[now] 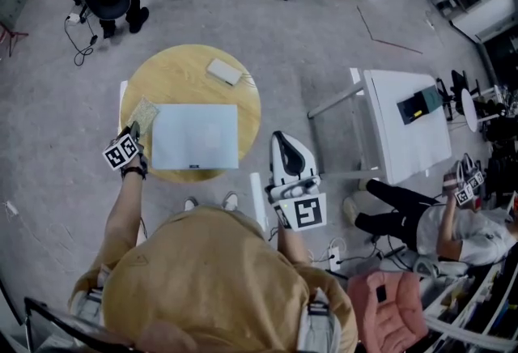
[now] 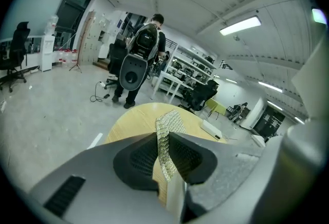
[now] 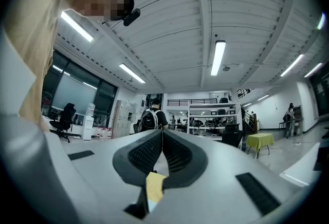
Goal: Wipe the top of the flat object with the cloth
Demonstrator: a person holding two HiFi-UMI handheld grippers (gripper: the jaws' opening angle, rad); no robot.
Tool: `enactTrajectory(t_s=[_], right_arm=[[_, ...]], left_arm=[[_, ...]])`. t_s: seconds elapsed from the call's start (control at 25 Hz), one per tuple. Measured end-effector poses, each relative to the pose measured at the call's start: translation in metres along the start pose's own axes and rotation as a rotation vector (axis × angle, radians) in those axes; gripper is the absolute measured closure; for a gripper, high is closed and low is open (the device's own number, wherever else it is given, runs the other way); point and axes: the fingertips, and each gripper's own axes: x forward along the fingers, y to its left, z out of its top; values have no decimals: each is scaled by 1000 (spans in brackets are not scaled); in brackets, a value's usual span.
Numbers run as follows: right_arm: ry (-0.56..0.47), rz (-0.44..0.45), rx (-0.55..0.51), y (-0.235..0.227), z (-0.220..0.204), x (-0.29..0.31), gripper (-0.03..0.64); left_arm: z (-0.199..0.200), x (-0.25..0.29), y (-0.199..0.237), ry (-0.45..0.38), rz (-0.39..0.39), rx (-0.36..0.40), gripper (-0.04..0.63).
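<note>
Your L gripper (image 1: 133, 133) clamped the pale, waffle-textured cloth (image 1: 144, 112) beside the flat, whitish rectangular board (image 1: 195, 136) on the round wooden counter (image 1: 186, 68); R gripper (image 1: 281, 139) jaws pressed together, empty.

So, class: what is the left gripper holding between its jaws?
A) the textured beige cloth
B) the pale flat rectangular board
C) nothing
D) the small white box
A: the left gripper has its jaws pinched on the textured beige cloth over the round wooden table.

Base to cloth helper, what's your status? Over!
Left gripper shut on cloth, beside the board. Right gripper shut, empty, off to the side. Nothing on the board. Over.
</note>
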Motion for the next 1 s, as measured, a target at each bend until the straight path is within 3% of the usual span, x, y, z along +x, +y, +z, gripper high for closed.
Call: enactTrajectory(t_s=[0.2, 0.48, 0.56, 0.8, 1.0], right_arm=[[-48, 1, 2, 6, 10, 3, 615], [-55, 7, 24, 16, 14, 6, 616], [-47, 18, 20, 16, 12, 8, 615], [-55, 55, 9, 25, 17, 17, 615], [-23, 73, -21, 21, 15, 21, 615]], left_arm=[[39, -20, 14, -61, 35, 109, 534], [65, -54, 0, -139, 4, 200, 534], [76, -68, -13, -176, -18, 228, 534], [110, -128, -76, -338, -114, 410, 534], [146, -188, -123, -487, -192, 459, 534]])
